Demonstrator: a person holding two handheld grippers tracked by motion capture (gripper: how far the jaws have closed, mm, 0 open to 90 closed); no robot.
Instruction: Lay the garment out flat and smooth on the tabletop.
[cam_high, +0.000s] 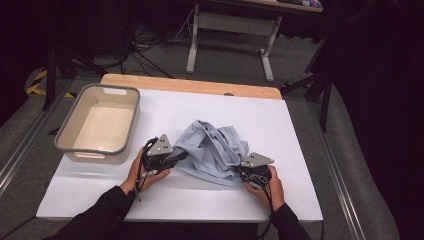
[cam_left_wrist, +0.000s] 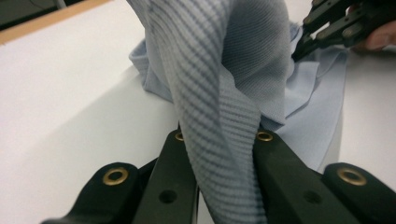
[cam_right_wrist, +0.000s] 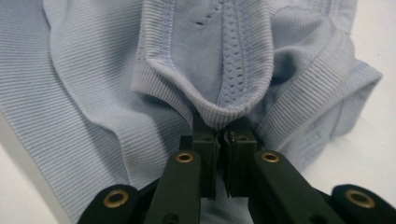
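White tabletop (cam_high: 100, 175) bears a crumpled light-blue ribbed garment (cam_high: 215, 150); the left gripper (cam_high: 172, 159) pinches its left fold, the right gripper (cam_high: 239, 172) clamps its ribbed hem.

Looks like a lab or recording studio, not a home. Black curtains (cam_high: 385, 100) close off the right side and back. Grey carpet floor (cam_high: 225, 55) with loose cables (cam_high: 145, 47) running across it. Dark stand legs (cam_high: 60, 65) and hazard-striped tape (cam_high: 36, 82) at left. A white-framed desk (cam_high: 230, 25) stands behind. The work surface (cam_high: 280, 125) is a white sheet laid over a wooden top, staged like a test rig.
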